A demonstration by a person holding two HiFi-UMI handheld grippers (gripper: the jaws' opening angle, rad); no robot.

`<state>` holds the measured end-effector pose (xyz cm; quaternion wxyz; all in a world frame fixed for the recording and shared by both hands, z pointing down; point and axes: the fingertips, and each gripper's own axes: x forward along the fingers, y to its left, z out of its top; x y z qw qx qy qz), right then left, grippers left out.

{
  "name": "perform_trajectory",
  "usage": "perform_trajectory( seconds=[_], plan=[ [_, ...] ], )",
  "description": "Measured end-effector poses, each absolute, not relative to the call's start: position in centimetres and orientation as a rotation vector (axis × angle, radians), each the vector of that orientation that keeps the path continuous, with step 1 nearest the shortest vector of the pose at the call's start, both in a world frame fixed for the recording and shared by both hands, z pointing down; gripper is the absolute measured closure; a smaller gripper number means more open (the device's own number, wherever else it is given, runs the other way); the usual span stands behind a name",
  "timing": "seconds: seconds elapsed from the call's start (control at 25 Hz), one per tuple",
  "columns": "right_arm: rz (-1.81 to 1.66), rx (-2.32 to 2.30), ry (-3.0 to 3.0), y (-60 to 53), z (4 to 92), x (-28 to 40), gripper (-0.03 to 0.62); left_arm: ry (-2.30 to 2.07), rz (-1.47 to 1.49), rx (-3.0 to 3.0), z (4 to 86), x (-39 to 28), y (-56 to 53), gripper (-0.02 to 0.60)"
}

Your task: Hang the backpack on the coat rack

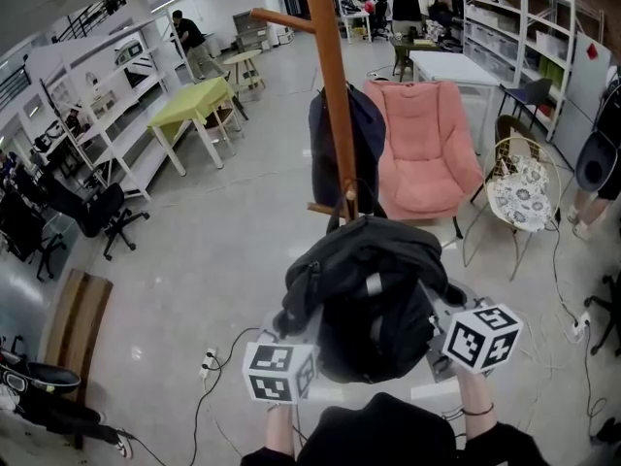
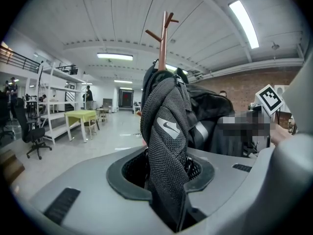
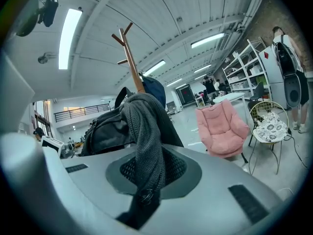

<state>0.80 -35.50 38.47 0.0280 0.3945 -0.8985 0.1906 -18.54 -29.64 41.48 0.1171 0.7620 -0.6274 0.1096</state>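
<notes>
Head view looks down; all share coat rack (image 1: 335, 95).

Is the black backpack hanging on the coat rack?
No. The backpack is held by its straps in the left gripper and the right gripper, in front of the coat rack, on none of its pegs.

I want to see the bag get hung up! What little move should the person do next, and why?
Probably raise the backpack higher, toward the coat rack. The left gripper and right gripper are both shut on its straps, and it hangs close in front of the pole but well below the bare peg.
</notes>
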Motion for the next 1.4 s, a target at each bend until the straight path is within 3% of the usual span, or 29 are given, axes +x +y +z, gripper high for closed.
perform_trajectory(
  seconds=[1.4],
  plan=[
    [0.728,1.218,-2.629,-40.4,42.8,-0.1,0.56,-1.701,0.392,2.152,46.5,-19.4,-34.1,0.443]
  ],
)
